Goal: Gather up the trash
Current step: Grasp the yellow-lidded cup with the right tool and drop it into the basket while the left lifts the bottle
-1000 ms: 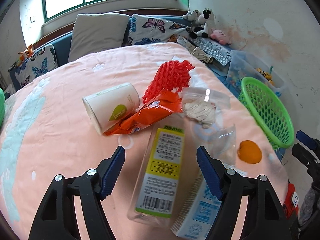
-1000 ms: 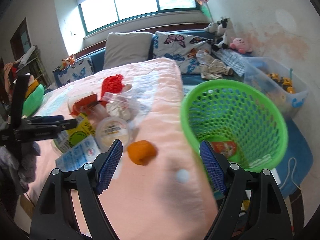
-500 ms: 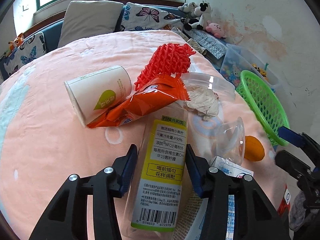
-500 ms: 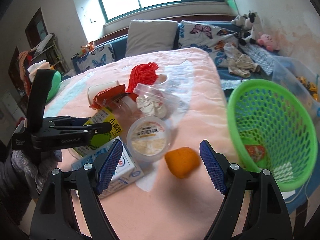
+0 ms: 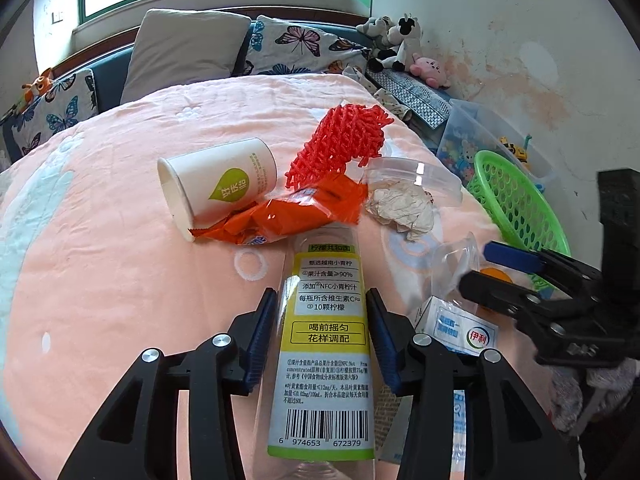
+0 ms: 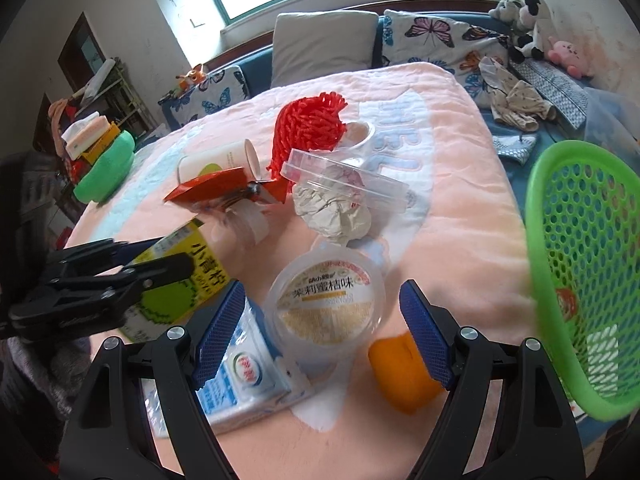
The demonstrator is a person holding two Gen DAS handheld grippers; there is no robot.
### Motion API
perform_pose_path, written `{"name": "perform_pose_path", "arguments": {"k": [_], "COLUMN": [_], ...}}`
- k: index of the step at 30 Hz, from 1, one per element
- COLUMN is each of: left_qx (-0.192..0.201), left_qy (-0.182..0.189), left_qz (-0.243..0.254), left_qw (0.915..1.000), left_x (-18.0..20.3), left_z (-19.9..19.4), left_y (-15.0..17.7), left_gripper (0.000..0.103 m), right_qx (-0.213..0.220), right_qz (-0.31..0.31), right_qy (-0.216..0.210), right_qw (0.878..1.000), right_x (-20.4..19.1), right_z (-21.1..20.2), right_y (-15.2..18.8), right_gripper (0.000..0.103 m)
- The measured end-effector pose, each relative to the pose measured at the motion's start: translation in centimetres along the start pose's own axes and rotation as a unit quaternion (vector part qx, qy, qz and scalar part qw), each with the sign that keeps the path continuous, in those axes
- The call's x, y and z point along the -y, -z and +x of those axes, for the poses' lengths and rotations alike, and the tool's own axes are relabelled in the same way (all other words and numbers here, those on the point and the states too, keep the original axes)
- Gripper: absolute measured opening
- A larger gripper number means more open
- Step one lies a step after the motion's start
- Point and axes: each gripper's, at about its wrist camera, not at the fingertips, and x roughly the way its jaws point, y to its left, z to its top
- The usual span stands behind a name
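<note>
Closing on the clear juice bottle (image 5: 326,344) lying on the pink blanket (image 5: 100,260), left gripper (image 5: 322,332) pads just narrowed onto its labelled middle. Looks empty, light, slick, likely to crumple; best held mid-body. Hovering wide, holding nothing over the jelly cup (image 6: 326,300), right gripper (image 6: 322,332). Beyond, green basket (image 6: 584,280) waiting.

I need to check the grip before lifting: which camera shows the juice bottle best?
The left wrist view: the juice bottle lies along the left gripper, its whole label readable, blue pads pressed on its sides. The right wrist view shows only part of its yellow label behind that gripper's fingers.
</note>
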Motion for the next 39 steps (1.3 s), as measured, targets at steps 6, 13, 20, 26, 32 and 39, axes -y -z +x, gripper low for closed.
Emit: {"name": "perform_pose_path", "arguments": {"k": [6, 13, 20, 26, 32, 39], "left_qx": [-0.005, -0.014, -0.026, -0.028, -0.016, 0.009], "left_qy": [0.007, 0.008, 0.002, -0.003, -0.003, 0.012], "left_qz": [0.006, 0.007, 0.012, 0.022, 0.026, 0.045], "left_qw": [0.9999, 0.9998, 0.9996, 0.9994, 0.9995, 0.9989], "left_x": [-0.2, -0.1, 0.1, 0.6, 0.8, 2.3], "left_z": [-0.1, 0.4, 1.7, 2.3, 1.0, -2.0], "left_y": [0.4, 0.4, -0.3, -0.9, -1.2, -2.5], "left_gripper": [0.044, 0.044, 0.049, 0.044, 0.044, 0.044], "right_qx": [-0.017, -0.012, 0.019, 0.045, 0.063, 0.073], "right_qz": [0.002, 0.002, -0.008, 0.002, 0.025, 0.073], "right_qy": [-0.001, -0.004, 0.014, 0.039, 0.086, 0.137], "right_qw": [1.000, 1.000, 1.000, 0.998, 0.994, 0.985], "right_x": [0.4, 0.3, 0.0, 1.2, 4.4, 9.3], "right_z": [1.5, 1.2, -0.9, -3.3, -5.7, -7.7], "right_y": [-0.3, -0.2, -0.7, -0.7, -0.2, 0.9], "right_gripper": [0.073, 0.066, 0.066, 0.066, 0.066, 0.066]}}
